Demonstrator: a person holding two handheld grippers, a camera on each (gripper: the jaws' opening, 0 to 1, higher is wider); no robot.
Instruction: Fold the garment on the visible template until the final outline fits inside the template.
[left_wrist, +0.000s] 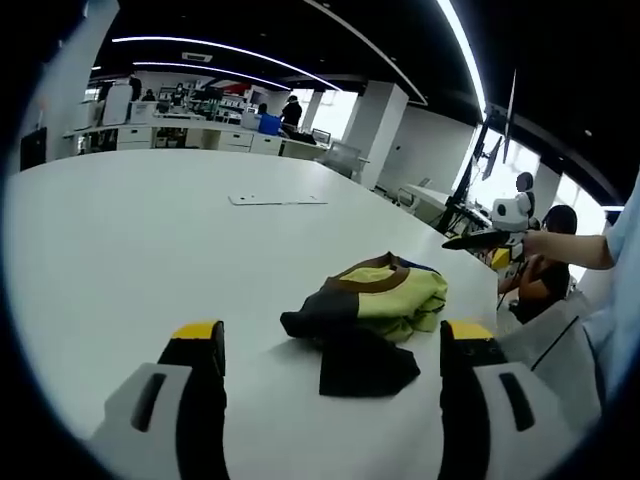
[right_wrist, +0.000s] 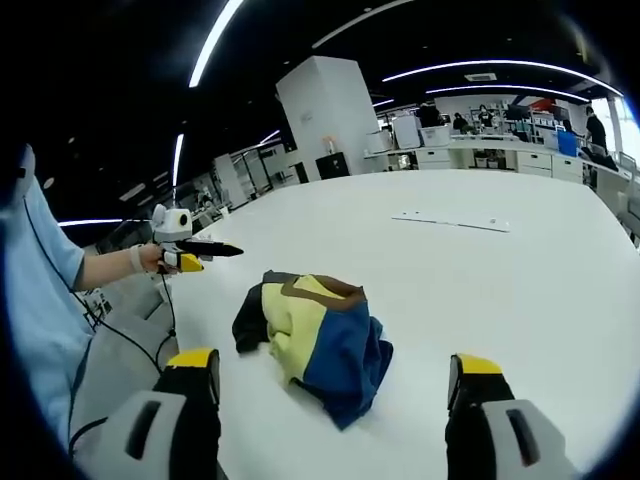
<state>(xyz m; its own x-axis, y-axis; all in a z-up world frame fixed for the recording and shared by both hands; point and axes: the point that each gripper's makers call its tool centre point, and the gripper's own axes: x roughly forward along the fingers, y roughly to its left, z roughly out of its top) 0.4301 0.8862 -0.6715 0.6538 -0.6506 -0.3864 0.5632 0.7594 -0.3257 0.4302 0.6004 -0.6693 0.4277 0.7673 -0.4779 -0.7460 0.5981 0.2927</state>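
A crumpled garment (left_wrist: 375, 300) in yellow-green, brown and black lies bunched on the white table (left_wrist: 130, 240). In the right gripper view the same garment (right_wrist: 320, 340) shows yellow, blue and brown patches. My left gripper (left_wrist: 332, 335) hovers just short of it, jaws wide apart with nothing held. My right gripper (right_wrist: 335, 362) is open too, facing the pile from the other side. A thin flat pale template strip (left_wrist: 278, 200) lies farther back on the table, apart from the garment, and appears again (right_wrist: 450, 221) beyond the pile. Each gripper appears in the other's view, held in a hand (left_wrist: 490, 238) (right_wrist: 195, 250).
The table edge (left_wrist: 500, 300) runs close to the garment on the person's side. A seated person (left_wrist: 545, 270) and a tripod stand beyond that edge. Desks, pillars and people fill the office background. A light blue sleeve (right_wrist: 40, 270) is at the left.
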